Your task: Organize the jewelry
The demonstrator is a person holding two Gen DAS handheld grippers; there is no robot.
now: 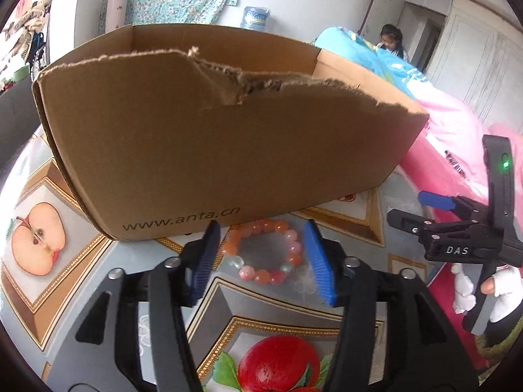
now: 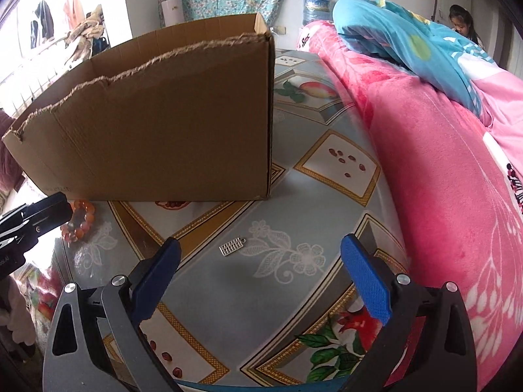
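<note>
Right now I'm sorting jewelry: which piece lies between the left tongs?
The orange-pink bead bracelet, by the cardboard box. The small silver charm lies apart, ahead of the right tongs.

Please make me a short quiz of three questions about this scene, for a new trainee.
1. True or false: the bracelet lies inside the box.
2. What lies ahead of the right tongs? A) a ring B) a small silver charm C) a watch
3. Fill in: the left tongs are ____ around the bracelet, with the pads not pressing on it.

Key
1. False: it lies on the tablecloth, in front of the box.
2. B
3. open
</note>
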